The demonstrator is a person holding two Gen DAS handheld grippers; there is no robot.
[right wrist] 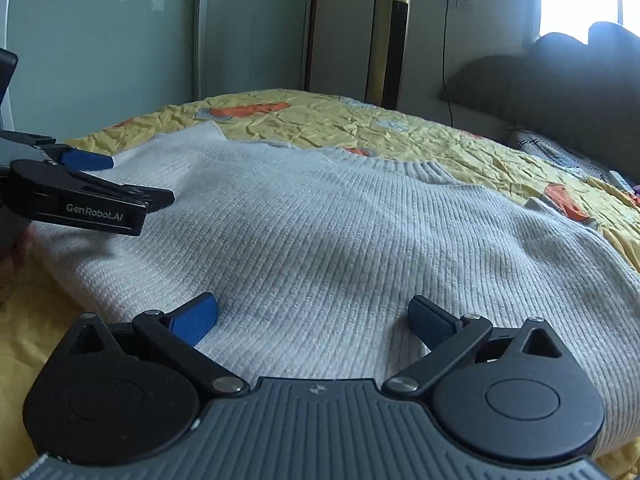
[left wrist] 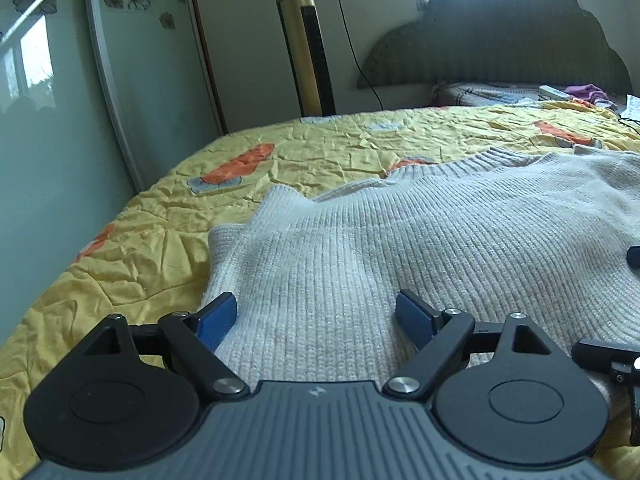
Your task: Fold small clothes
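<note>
- We see the sweater (left wrist: 400, 248) lying flat on the quilt (left wrist: 132, 248), which covers the bed.
- Our left gripper (left wrist: 316, 320) and right gripper (right wrist: 316, 320) sit side by side at its near edge.
- Behind the bed stand the fan (left wrist: 306, 40) and, to its right, the headboard (left wrist: 500, 32).

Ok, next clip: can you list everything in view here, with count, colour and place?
sweater: one, pale cream knit, spread flat on the bed
bedspread: one, yellow with orange shapes, covering the bed
headboard: one, dark grey, far end of the bed
tower fan: one, gold and black, by the far wall
wardrobe: one, pale green doors with flower decals, beside the bed
small clutter: several, mixed colours, near the headboard
left gripper: open, over the sweater's near edge
right gripper: open, over the sweater
</note>
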